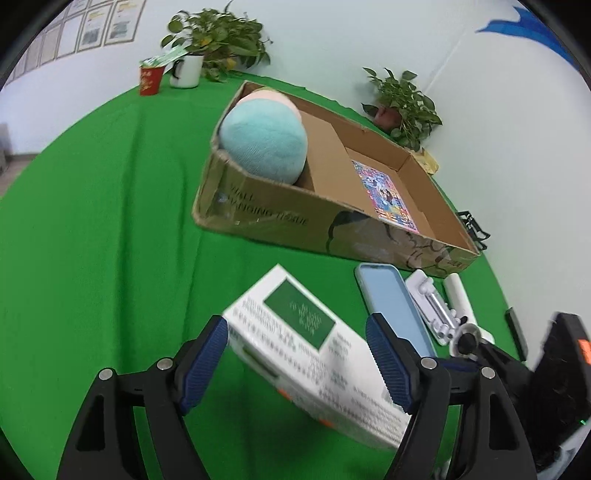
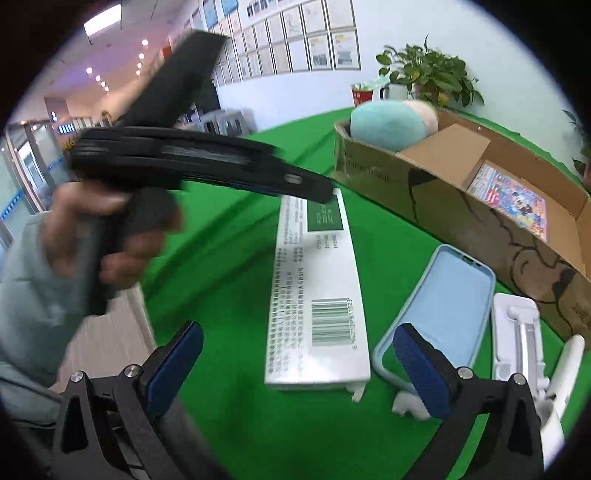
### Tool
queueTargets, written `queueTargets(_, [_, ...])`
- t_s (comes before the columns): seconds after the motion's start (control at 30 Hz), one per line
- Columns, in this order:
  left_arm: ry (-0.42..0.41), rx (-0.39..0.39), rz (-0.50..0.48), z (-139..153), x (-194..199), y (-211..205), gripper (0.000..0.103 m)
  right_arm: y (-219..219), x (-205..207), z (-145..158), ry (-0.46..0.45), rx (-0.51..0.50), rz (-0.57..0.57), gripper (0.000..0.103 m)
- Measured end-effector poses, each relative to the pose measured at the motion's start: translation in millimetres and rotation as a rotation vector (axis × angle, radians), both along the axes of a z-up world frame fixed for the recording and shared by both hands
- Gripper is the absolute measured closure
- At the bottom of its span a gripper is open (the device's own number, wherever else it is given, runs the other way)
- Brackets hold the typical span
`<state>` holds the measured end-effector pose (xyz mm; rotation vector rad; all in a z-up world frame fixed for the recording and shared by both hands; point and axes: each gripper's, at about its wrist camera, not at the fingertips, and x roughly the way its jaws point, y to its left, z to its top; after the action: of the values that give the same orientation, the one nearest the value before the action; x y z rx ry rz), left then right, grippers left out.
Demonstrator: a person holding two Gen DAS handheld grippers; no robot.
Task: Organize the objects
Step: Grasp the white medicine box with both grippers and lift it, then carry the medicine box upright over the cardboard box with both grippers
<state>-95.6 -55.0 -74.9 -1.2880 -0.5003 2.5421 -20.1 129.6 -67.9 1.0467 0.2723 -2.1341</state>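
Note:
A long white carton [image 1: 295, 343] with a green label lies on the green cloth [image 1: 92, 240]; it reads flat in the right wrist view [image 2: 321, 280]. My left gripper [image 1: 297, 321] straddles its far end with the blue pads either side, and I see no firm press on it, so I read it as open. A person's hand holds that gripper [image 2: 325, 192] in the right wrist view. My right gripper [image 2: 299, 332] hangs open over the carton's near end, holding nothing. A pale blue phone case [image 2: 443, 302] lies just right of the carton.
An open cardboard box [image 1: 258, 210] stands beyond, holding a teal and pink plush ball [image 1: 264, 142] and a colourful card [image 1: 384, 195]. A white phone stand [image 2: 517, 332] lies by the case. Potted plants [image 1: 218, 33], a red cup [image 1: 149, 79] and a white mug [image 1: 186, 72] line the far edge.

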Motion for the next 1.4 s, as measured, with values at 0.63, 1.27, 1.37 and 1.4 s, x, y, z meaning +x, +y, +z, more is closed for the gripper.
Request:
queueTargets(0.63, [-0.156,0.247,-0.068,-48.5,27.6,15.0,0.029,-19.7,10.4,-17.2,-0.071,0.021,-0.158,0.035])
queueTargets(1.27, [-0.219,0.251,-0.107,-51.5,14.7,49.3,0.045,30.0,22.2,-15.1,-0.189,-0.207,-0.342,0.039])
queueTargets(1.37, [-0.235,0.276,-0.099,-53.8,14.2,51.7,0.042,33.1,20.5,-15.4,-0.203,-0.230,-0.352,0.039])
queueTargets(1.4, [-0.238,0.282,-0.098,-53.9,13.6,52.8,0.042,33.3,19.6,-14.1,-0.203,-0.232,-0.353,0.039])
